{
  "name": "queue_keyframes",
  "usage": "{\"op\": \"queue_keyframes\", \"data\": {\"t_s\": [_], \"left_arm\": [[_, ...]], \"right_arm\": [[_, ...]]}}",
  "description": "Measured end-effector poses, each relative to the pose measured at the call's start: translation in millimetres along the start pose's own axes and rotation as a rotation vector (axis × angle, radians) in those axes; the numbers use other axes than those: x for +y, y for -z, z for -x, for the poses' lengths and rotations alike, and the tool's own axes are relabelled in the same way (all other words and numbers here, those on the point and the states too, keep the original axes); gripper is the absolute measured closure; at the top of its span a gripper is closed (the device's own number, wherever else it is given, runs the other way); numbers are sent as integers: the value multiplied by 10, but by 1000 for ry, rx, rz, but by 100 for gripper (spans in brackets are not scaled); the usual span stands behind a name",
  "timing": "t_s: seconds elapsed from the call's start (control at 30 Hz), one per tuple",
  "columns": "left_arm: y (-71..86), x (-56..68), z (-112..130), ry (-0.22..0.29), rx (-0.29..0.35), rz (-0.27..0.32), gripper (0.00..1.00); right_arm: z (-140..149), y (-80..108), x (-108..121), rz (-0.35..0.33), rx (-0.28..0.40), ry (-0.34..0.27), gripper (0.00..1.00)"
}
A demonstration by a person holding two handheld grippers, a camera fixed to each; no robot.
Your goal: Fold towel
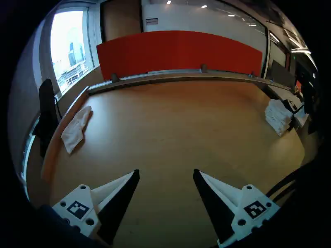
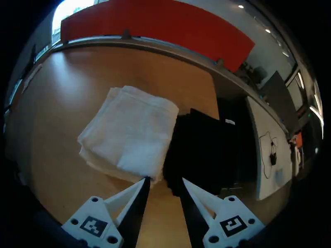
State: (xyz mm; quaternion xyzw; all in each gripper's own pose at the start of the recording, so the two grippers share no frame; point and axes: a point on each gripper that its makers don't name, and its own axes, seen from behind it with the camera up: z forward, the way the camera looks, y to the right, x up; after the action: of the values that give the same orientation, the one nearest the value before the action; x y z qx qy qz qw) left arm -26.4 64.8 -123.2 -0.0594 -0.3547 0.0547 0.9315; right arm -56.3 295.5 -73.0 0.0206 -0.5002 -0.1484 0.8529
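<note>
Near the centre of the right gripper view, a folded towel (image 2: 128, 134) lay on the bench (image 2: 62, 124), its corner at the right claw (image 2: 164, 180), whose fingers stood slightly apart, gripping nothing. A dark shape (image 2: 202, 149) beside it was hard to make out. The left claw (image 1: 166, 173) gaped wide; another towel (image 1: 76, 128) lay at left frame.

This is an open-plan office. The long pale wood surface (image 1: 173, 124) is a shared desk, closed along its far edge by a low red divider panel (image 1: 178, 51) clipped on with small brackets, the kind that splits rows of workstations. A dark office chair (image 1: 46, 111) stands at one end beside a tall window (image 1: 70, 49) looking out on city high-rises. Recessed ceiling lights (image 1: 204, 6) run above pale walls and glazed partitions. Beside it stands a white desk (image 2: 285, 136) carrying a corded mouse (image 2: 273, 158)
</note>
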Motion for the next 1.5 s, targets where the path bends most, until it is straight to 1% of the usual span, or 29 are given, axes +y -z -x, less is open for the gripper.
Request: {"op": "queue_keyframes", "data": {"t_s": [0.47,0.6,0.63,0.73,0.77,0.8,0.83,0.9,1.2,1.5], "left_arm": [[48,-24,10,-1,4,0,3],[57,-26,16,-2,6,-2,3],[57,-26,16,-2,6,-1,3],[59,-22,12,0,8,-1,3],[61,-21,9,0,9,-1,3],[61,-19,5,1,11,-1,3],[61,-16,1,2,11,0,3],[60,-10,-6,3,13,1,3],[62,-18,-35,6,20,2,3],[35,-58,-145,20,41,1,3]], "right_arm": [[88,32,166,64,-20,-7,50],[86,57,161,61,-8,-23,48],[77,64,154,60,-3,-27,44],[47,86,124,54,14,-38,26],[37,93,111,51,21,-41,19],[25,100,98,49,27,-45,9],[13,105,91,50,31,-47,4],[-11,115,74,50,41,-53,0],[-119,144,-32,39,78,-73,0],[-431,270,-336,-1,209,-149,0]]}}
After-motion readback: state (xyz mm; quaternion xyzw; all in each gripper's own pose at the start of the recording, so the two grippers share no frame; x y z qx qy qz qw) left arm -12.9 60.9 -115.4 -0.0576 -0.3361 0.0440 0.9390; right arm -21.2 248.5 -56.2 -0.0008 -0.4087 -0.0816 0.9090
